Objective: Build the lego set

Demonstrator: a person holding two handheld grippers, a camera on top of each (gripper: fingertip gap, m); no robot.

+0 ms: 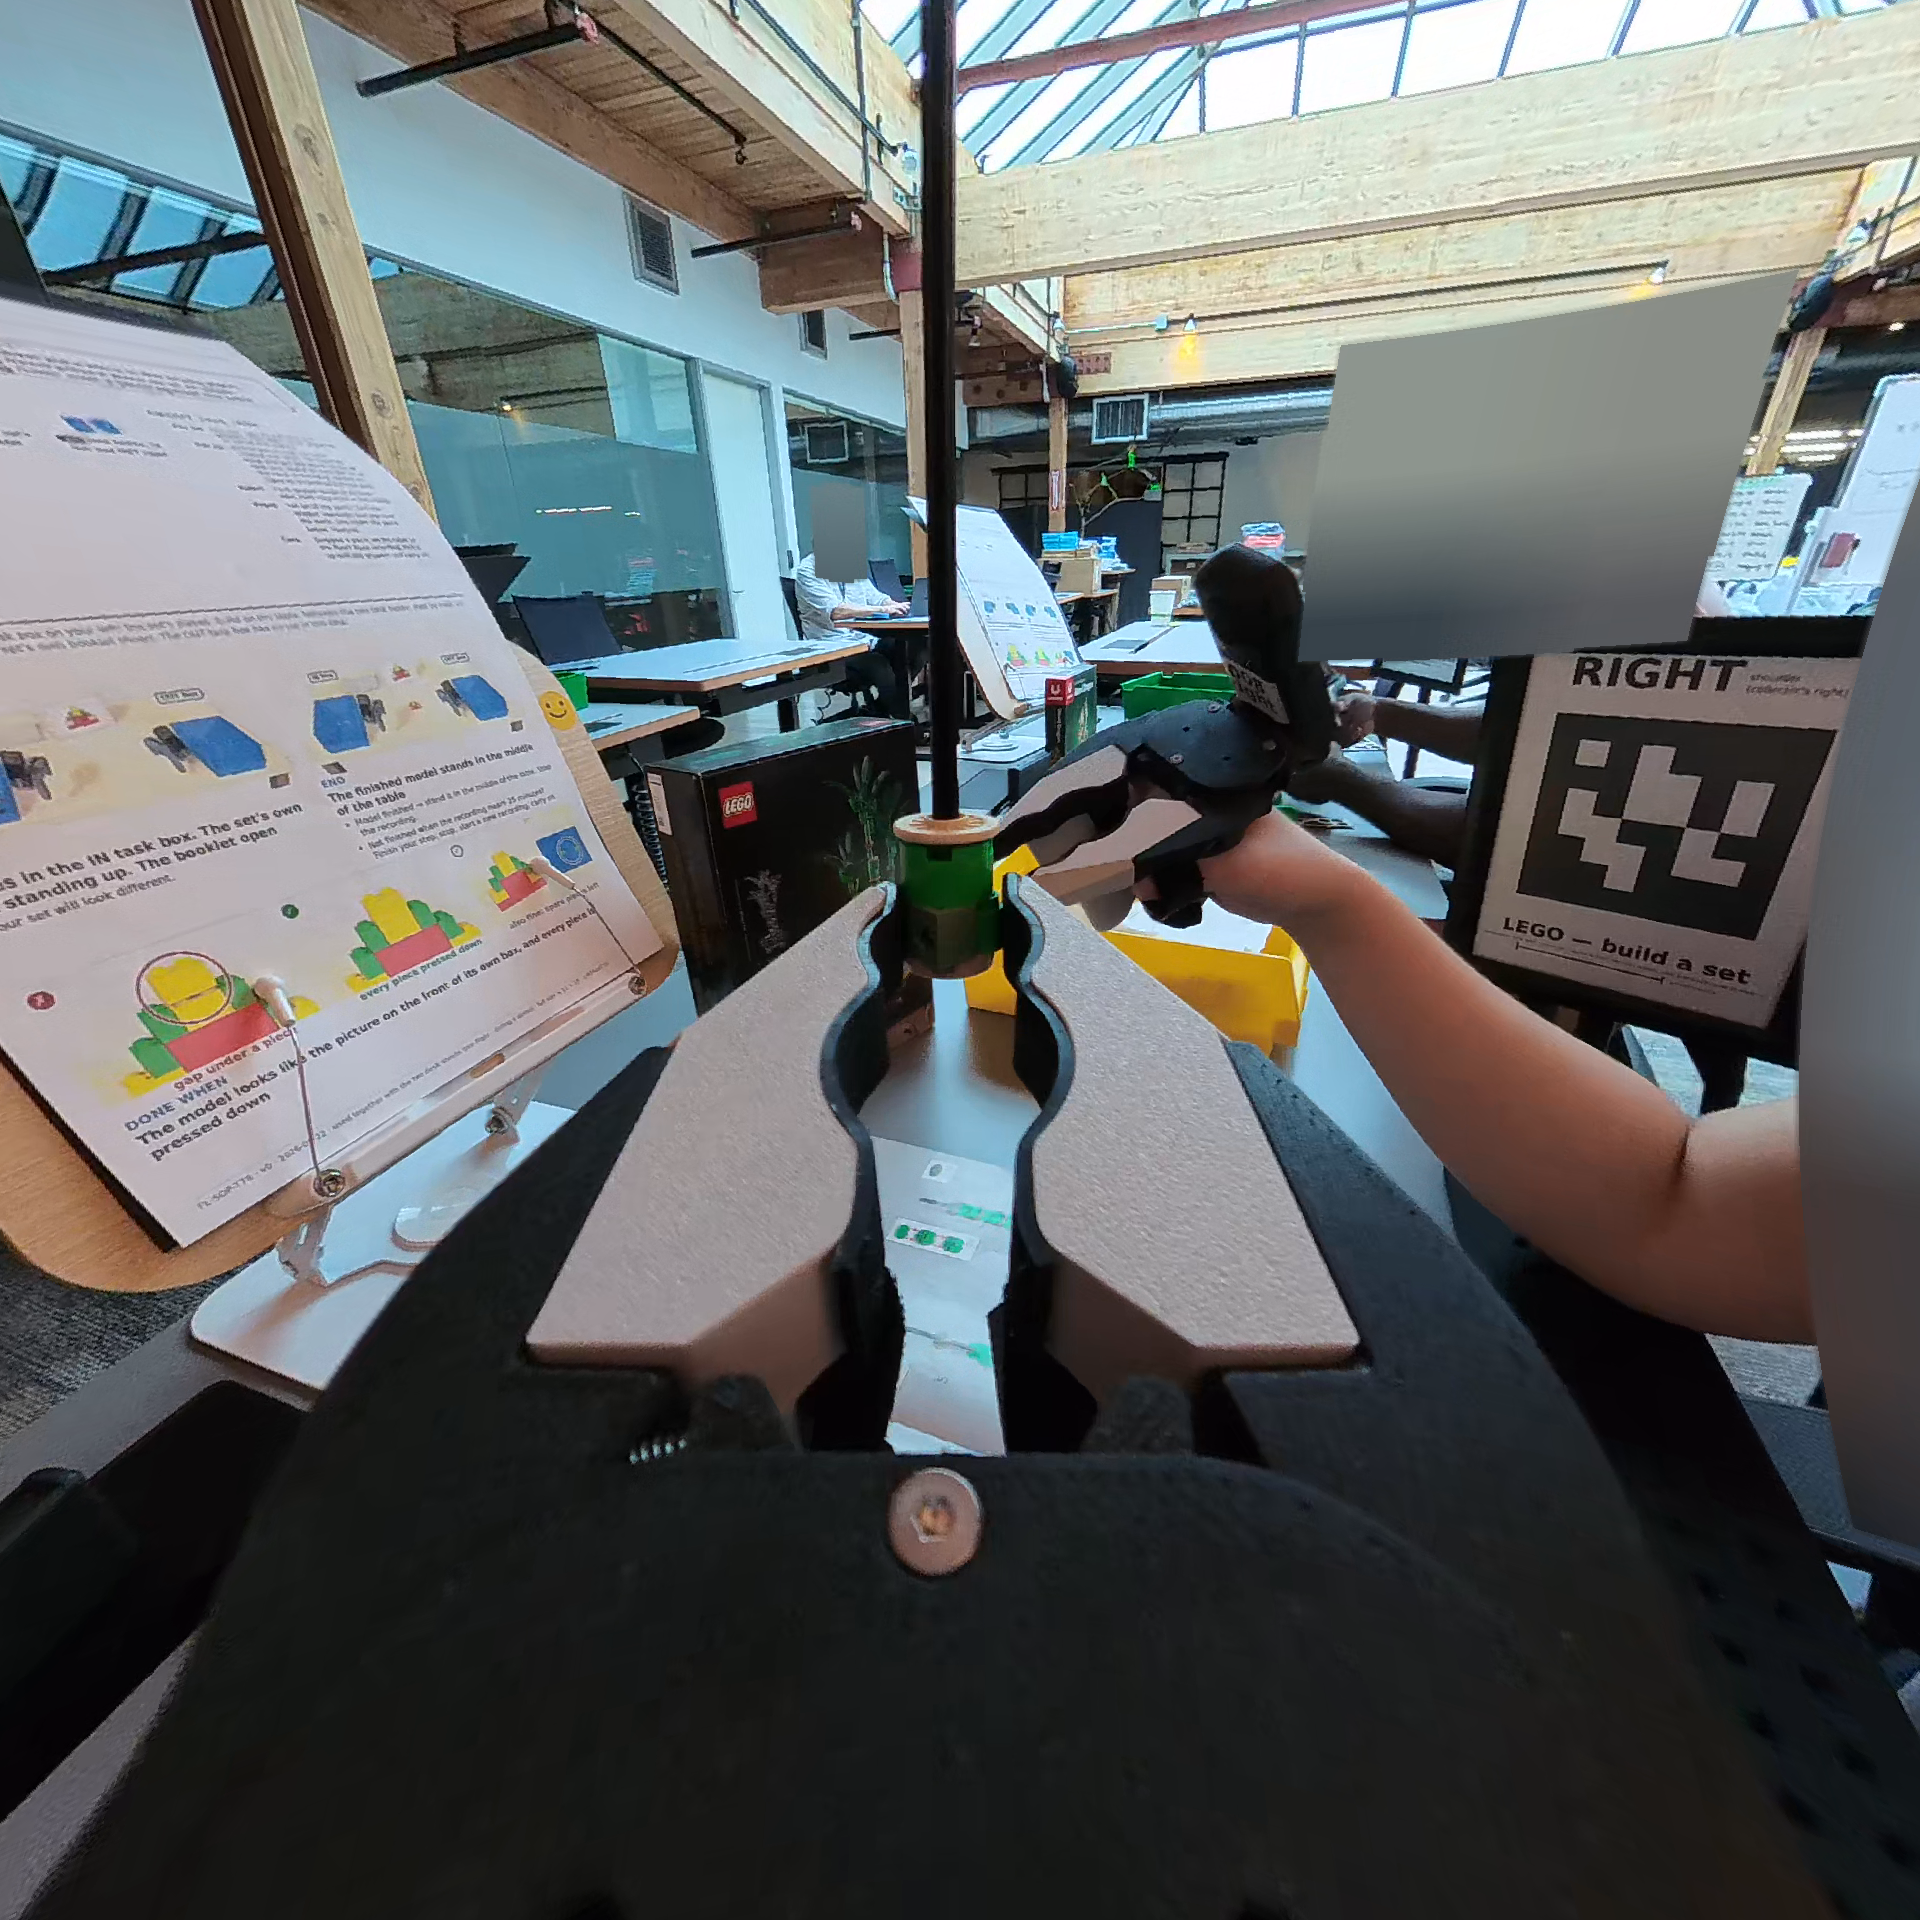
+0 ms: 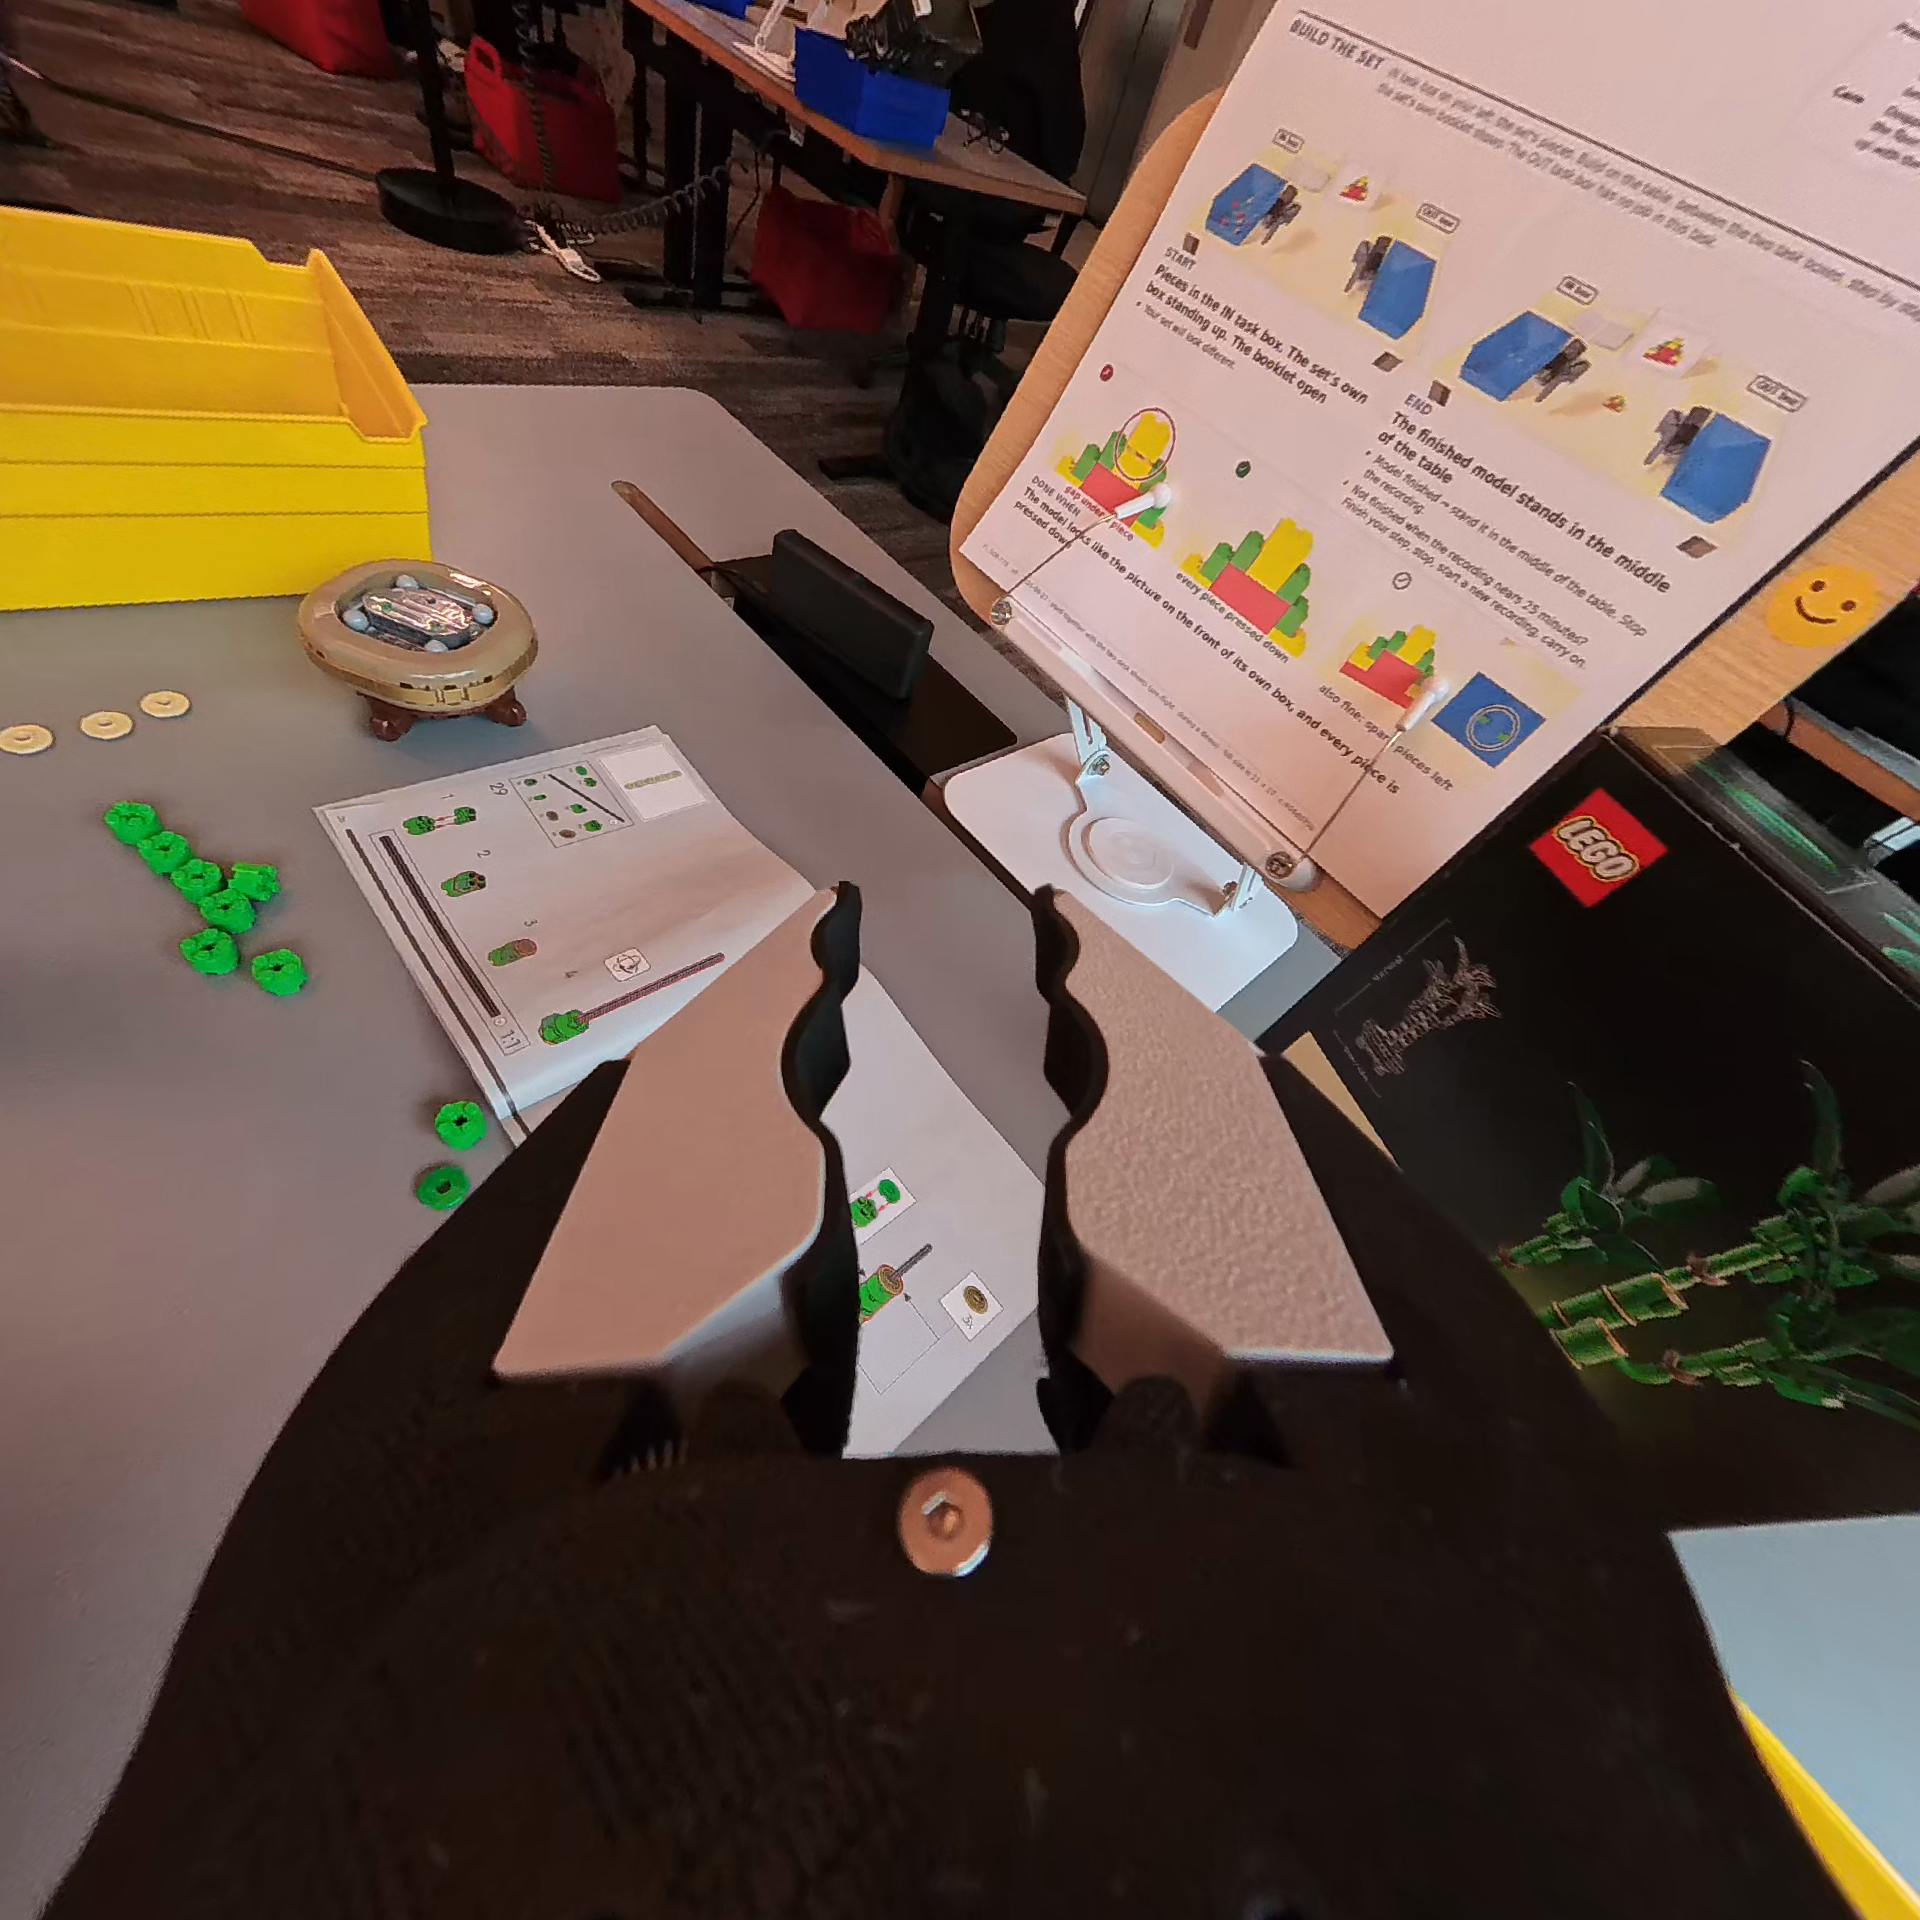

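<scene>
My left gripper [image 1: 943, 914] is shut on a green round stalk piece [image 1: 943, 883] with a tan disc on top, threaded on a long black rod [image 1: 938, 416] that stands upright. The right gripper [image 1: 1049, 868] shows beyond it, held in a hand just right of the stalk, jaws apart. In the right wrist view my right gripper [image 2: 945, 914] is open and empty above the open instruction booklet [image 2: 582, 904]. Several loose green round pieces [image 2: 208, 904] and three tan discs [image 2: 104, 722] lie on the grey table [image 2: 156, 1247]. A gold oval pot base [image 2: 418, 639] stands near them.
A yellow bin [image 2: 187, 416] stands at the table's back left, also in the left wrist view [image 1: 1216, 982]. A black set box [image 2: 1621, 1143] and an instruction board on a white stand [image 2: 1455, 416] are to the right. A marker sign [image 1: 1662, 831] stands at the far right. My right fingertips sit around 20 cm from my left ones. The gold oval pot base [image 2: 418, 639] is about 30 cm from my left fingertips.
</scene>
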